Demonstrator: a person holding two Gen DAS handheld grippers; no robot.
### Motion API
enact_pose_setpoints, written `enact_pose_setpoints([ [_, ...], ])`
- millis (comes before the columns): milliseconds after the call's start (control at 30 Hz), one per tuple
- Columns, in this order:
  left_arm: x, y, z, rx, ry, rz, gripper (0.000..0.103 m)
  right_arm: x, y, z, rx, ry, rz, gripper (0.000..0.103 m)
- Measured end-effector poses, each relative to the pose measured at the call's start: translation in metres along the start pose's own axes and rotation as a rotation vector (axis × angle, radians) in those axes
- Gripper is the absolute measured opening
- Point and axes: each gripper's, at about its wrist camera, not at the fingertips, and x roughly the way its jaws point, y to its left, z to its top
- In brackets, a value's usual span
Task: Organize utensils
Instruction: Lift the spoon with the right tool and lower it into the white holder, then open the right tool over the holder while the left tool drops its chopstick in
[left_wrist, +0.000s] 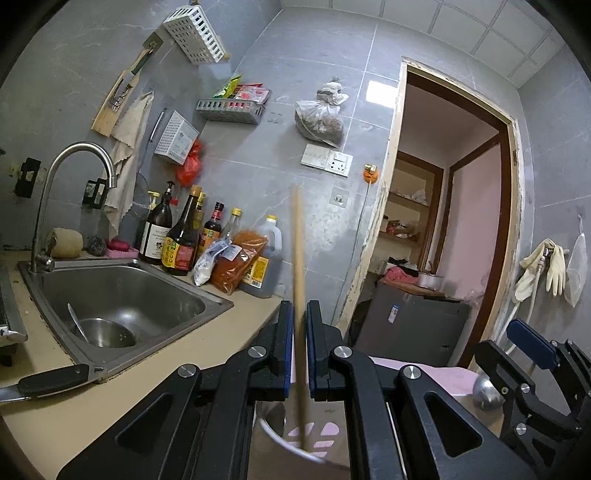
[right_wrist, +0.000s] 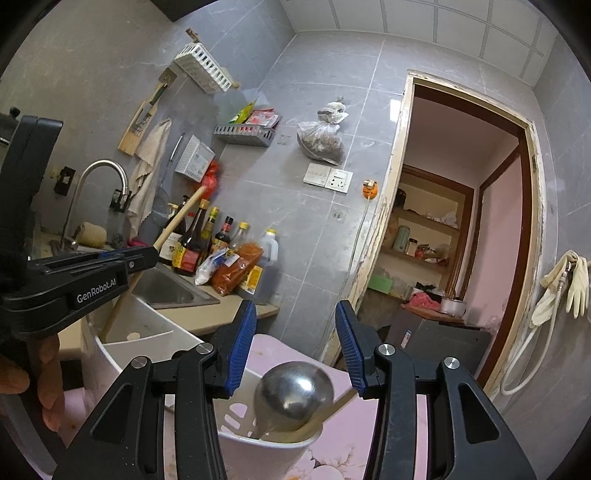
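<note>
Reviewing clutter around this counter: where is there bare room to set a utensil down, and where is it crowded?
Free: the beige counter strip between the sink rim and the counter's front edge, beyond the black-handled knife. Crowded: the back corner, packed with sauce bottles and spice bags. The sink holds a steel bowl. The white utensil holder already holds a ladle.

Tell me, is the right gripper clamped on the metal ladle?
No, the right gripper stands open, its blue pads apart on either side above the metal ladle, which rests in the white holder.
</note>
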Motion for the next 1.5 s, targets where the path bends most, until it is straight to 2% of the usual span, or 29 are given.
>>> enact_pose_setpoints([
  [200,-0.001,0.004,0.002,-0.029,-0.003,-0.008,0.005,0.001,0.0,-0.001,0.012,0.003,0.003,0.042],
  [333,-0.006,0.002,0.006,-0.044,-0.054,-0.013,0.005,-0.001,0.0,-0.001,0.023,-0.017,0.0,0.044],
  [533,-0.004,0.0,0.002,-0.018,-0.08,0.007,0.005,-0.003,0.004,-0.002,0.02,-0.021,0.005,0.045],
  [967,-0.007,-0.003,-0.001,-0.003,-0.058,0.019,0.005,-0.008,0.005,0.001,0.028,-0.037,0.017,0.046],
  [1200,-0.002,0.002,0.01,-0.095,-0.119,0.018,0.005,-0.01,0.007,0.001,0.03,-0.058,0.009,0.046],
  [1400,-0.003,-0.002,0.005,-0.018,-0.087,0.018,0.005,-0.015,-0.001,0.0,0.073,-0.078,-0.003,0.052],
  [1500,-0.006,-0.003,0.002,0.004,-0.058,0.019,0.005,-0.02,-0.009,0.004,0.109,-0.101,-0.006,0.066],
])
